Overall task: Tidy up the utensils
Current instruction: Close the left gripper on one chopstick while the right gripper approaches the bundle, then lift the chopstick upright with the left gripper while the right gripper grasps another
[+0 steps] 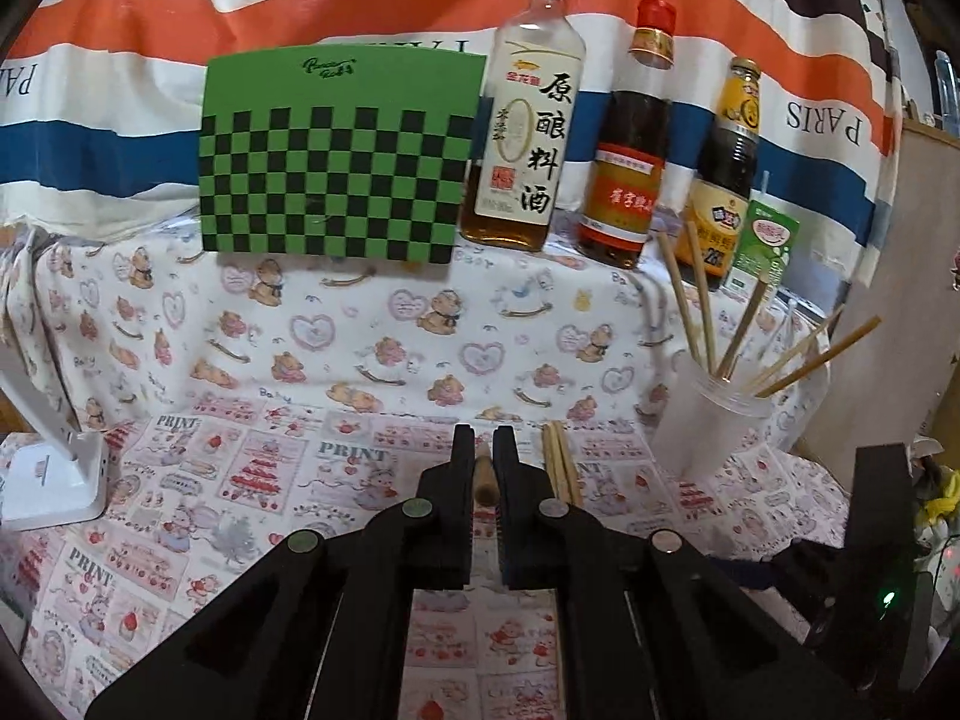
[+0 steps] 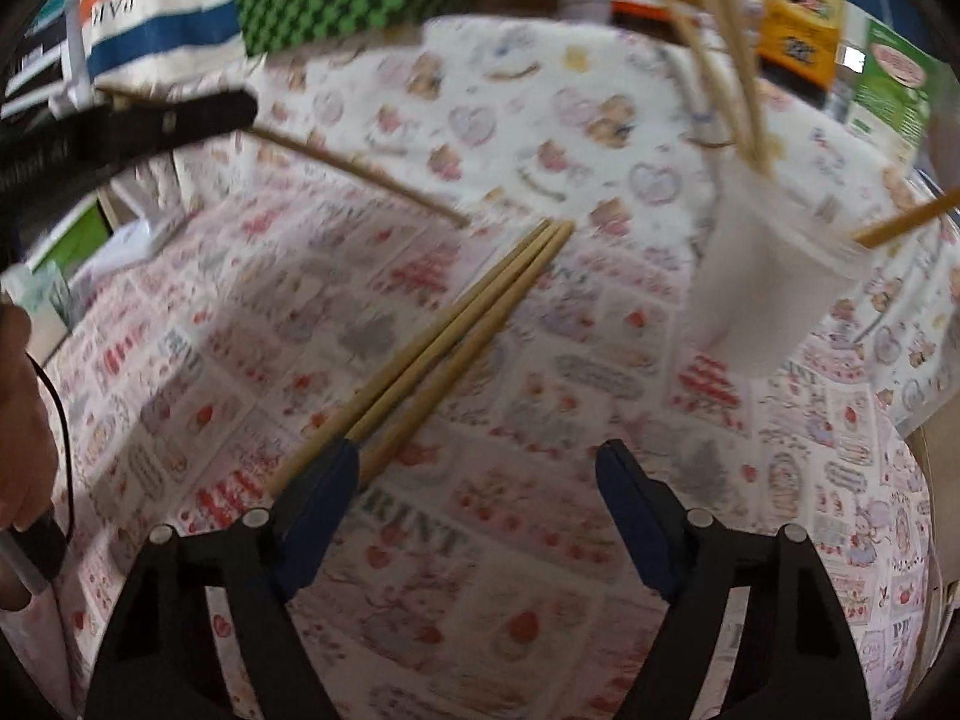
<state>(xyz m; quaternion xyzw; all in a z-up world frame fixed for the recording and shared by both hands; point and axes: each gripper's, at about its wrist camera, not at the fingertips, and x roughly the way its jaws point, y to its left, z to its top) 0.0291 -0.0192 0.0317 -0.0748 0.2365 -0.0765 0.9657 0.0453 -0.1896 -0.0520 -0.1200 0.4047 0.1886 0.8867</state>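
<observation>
My left gripper [image 1: 483, 441] is shut on one wooden chopstick [image 1: 483, 477], whose end shows between its black fingers. In the right wrist view the same left gripper [image 2: 237, 108] is at the upper left, lifted off the cloth, and its chopstick [image 2: 360, 171] slants out over the table. Three loose chopsticks [image 2: 456, 330] lie side by side on the printed cloth, also visible as chopsticks [image 1: 561, 465] in the left view. My right gripper [image 2: 480, 474] hangs open above their near ends, its left finger over them. A white cup [image 2: 774, 288] holding several chopsticks stands to the right.
A green checkered board [image 1: 336, 156] leans at the back. Beside it stand three sauce bottles [image 1: 630, 138] and a green carton [image 1: 768, 246]. The base of a white stand [image 1: 54, 468] sits at the left. A person's hand [image 2: 18, 420] shows at the left edge.
</observation>
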